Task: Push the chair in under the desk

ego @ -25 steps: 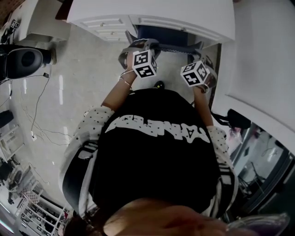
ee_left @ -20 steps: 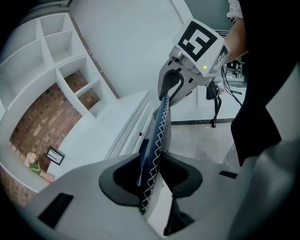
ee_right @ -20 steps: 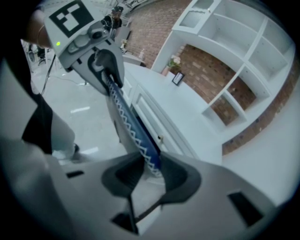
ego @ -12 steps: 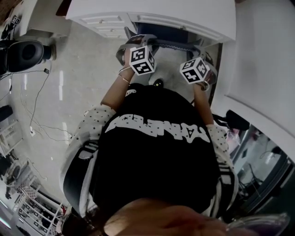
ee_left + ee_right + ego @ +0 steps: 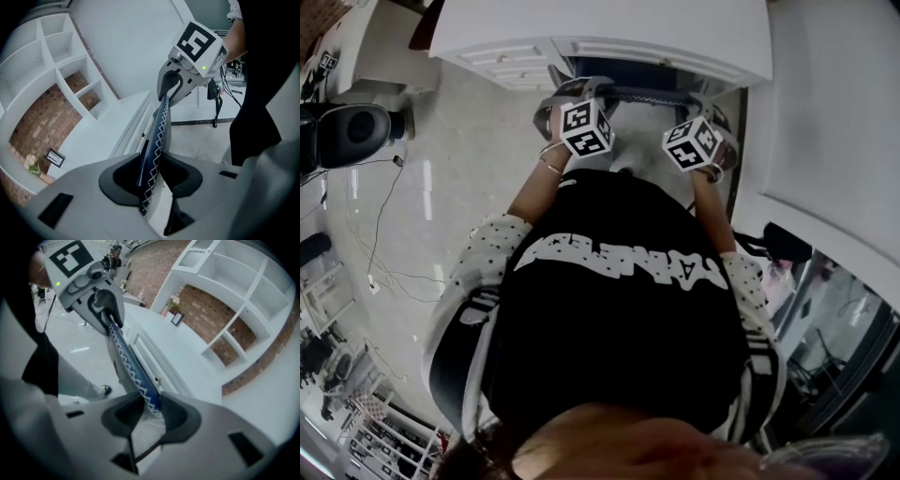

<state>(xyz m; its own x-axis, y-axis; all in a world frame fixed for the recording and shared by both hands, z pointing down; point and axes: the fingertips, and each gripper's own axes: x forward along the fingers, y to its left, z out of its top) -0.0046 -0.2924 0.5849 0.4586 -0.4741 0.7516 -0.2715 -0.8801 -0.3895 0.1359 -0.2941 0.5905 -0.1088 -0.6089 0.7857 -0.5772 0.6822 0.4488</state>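
A chair back (image 5: pixel 652 94) of blue fabric with white zigzag stitching stands at the front edge of the white desk (image 5: pixel 600 28). My left gripper (image 5: pixel 574 94) is shut on its left end and my right gripper (image 5: pixel 709 111) on its right end. In the left gripper view the back's top edge (image 5: pixel 159 136) runs between the dark pads of the left gripper (image 5: pixel 152 176) up to the right gripper (image 5: pixel 171 86). The right gripper view shows the same edge (image 5: pixel 129 366) passing through the right gripper (image 5: pixel 150 411) towards the left gripper (image 5: pixel 105 301). The seat is hidden under the desk.
A drawer unit (image 5: pixel 511 56) sits under the desk's left side. A white counter (image 5: pixel 834 122) runs along the right. A black round object (image 5: pixel 352 131) and loose cables (image 5: pixel 384 244) lie on the floor at left. White wall shelves (image 5: pixel 70 70) rise behind the desk.
Both grippers and the chair back have shifted slightly towards the desk. Less of the blue seat shows under the desk front, and the person's shoe is no longer seen.
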